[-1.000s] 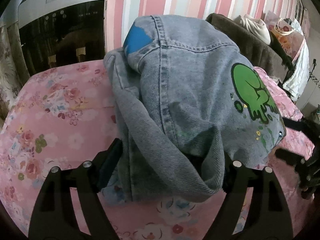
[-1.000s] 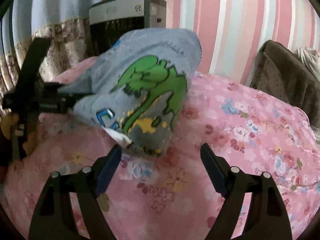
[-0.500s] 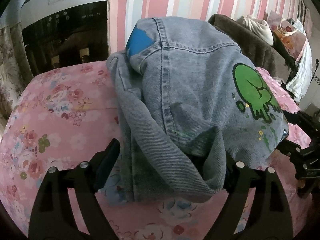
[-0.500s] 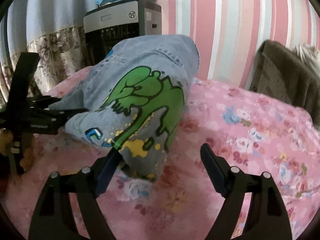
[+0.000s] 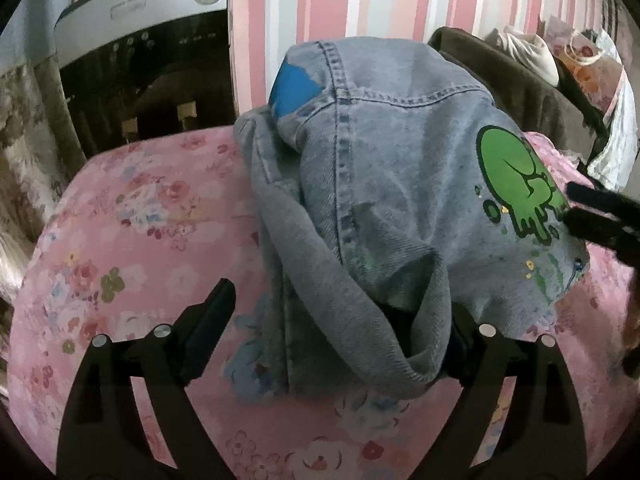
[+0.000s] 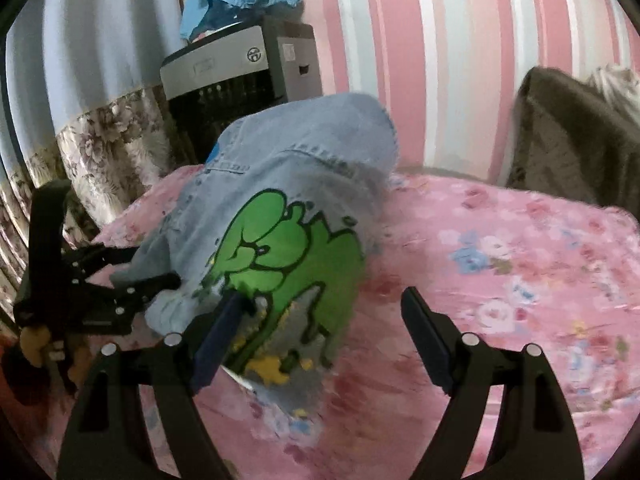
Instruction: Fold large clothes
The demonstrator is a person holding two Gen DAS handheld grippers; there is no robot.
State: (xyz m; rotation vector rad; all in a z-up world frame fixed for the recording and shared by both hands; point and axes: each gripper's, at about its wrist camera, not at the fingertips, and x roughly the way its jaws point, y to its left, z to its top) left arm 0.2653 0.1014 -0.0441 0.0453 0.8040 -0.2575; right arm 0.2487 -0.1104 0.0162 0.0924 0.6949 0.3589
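Note:
A grey-blue denim garment (image 5: pixel 400 184) with a green cartoon print lies bunched on the pink floral bed (image 5: pixel 132 232). My left gripper (image 5: pixel 340 320) is open, its fingers on either side of the garment's near fold; the right finger is partly hidden by cloth. In the right wrist view the same garment (image 6: pixel 288 216) fills the middle. My right gripper (image 6: pixel 324 336) is open, its left finger touching the green print, the right finger over the bed (image 6: pixel 520 264). The left gripper shows there at the left (image 6: pixel 104 280).
A silver and black appliance (image 5: pixel 140 64) stands behind the bed against the pink striped wall. A brown blanket (image 6: pixel 576 136) and piled items lie at the right. A floral curtain (image 6: pixel 100 148) hangs at the left.
My right gripper has moved in toward the garment until its left finger meets the green print. My left gripper has pulled back slightly; the garment stays between its fingers.

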